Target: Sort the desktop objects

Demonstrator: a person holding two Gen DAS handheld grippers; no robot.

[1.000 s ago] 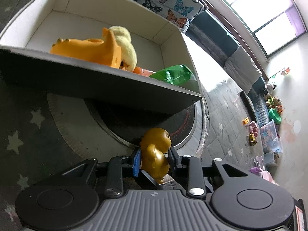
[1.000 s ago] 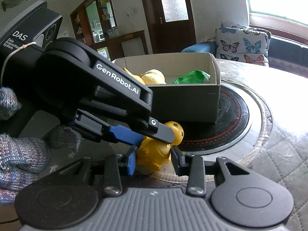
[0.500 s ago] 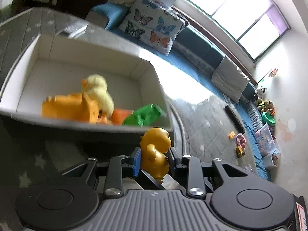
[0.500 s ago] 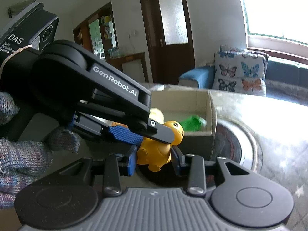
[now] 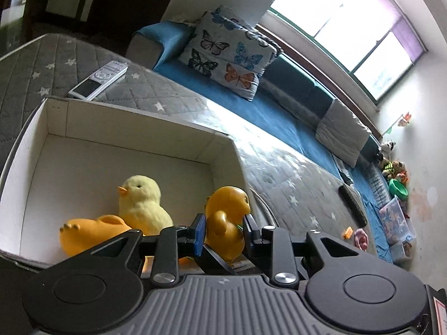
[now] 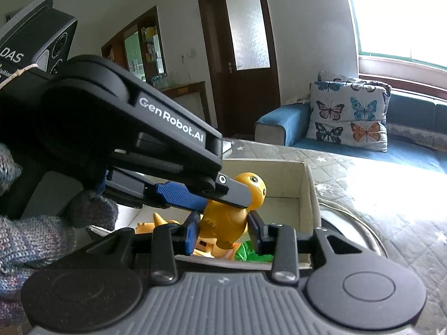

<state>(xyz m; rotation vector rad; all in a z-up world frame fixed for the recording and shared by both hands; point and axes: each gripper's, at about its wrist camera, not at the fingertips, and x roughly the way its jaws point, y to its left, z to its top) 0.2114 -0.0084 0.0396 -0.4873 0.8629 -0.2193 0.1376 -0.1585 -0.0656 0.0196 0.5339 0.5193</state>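
Observation:
A glossy orange-yellow toy duck point(image 5: 226, 217) hangs over the near right corner of an open white cardboard box point(image 5: 134, 117). My left gripper point(image 5: 225, 230) has it between its pads, which touch its sides while the jaws are closing. In the right wrist view the same duck point(image 6: 223, 220) sits in my right gripper point(image 6: 223, 231), shut on its body. The left gripper's fingers point(image 6: 178, 194) cross in from the left at the duck's head. Inside the box lie a pale yellow chick point(image 5: 141, 203), an orange toy point(image 5: 89, 234) and a green item point(image 6: 251, 252).
A white remote point(image 5: 97, 79) lies on the quilted grey cover behind the box, and a black remote point(image 5: 352, 205) lies to the right. A gloved hand point(image 6: 33, 237) holds the left gripper. A blue sofa with a butterfly cushion point(image 5: 229, 55) stands beyond.
Both grippers rose with the duck from in front of the box wall to above the box's rim; the box's inside now shows from above.

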